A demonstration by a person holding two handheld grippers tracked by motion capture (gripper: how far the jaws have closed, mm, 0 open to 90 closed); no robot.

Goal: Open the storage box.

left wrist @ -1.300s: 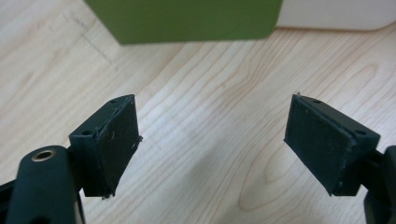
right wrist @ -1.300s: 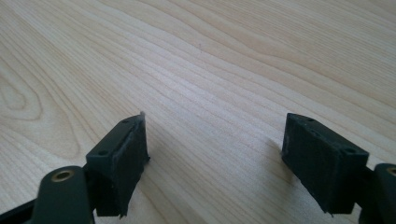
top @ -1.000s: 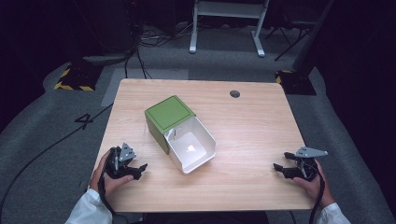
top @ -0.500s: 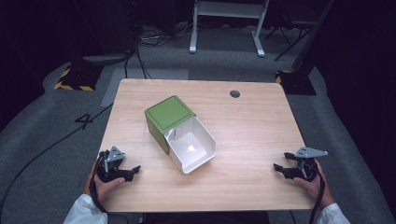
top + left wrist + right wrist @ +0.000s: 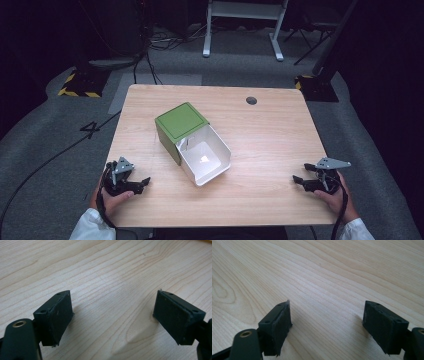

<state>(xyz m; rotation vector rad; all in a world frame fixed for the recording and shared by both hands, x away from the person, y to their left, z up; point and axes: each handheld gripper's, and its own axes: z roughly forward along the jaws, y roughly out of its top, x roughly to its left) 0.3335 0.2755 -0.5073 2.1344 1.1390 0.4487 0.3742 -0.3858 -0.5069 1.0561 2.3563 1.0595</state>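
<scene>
Green-topped box (image 5: 181,121) with its white drawer (image 5: 206,160) pulled out sits mid-worktop (image 5: 270,130). The left tongs (image 5: 142,182) rest near the front left corner, the right tongs (image 5: 297,179) near the front right; both gape, holding nothing.

Light wooden counter (image 5: 270,135) bare on both flanks — open passage for left claw (image 5: 141,182) and right claw (image 5: 298,180). Sole obstacle: green-lidded box with white open drawer (image 5: 192,142) at centre, well apart from both.
</scene>
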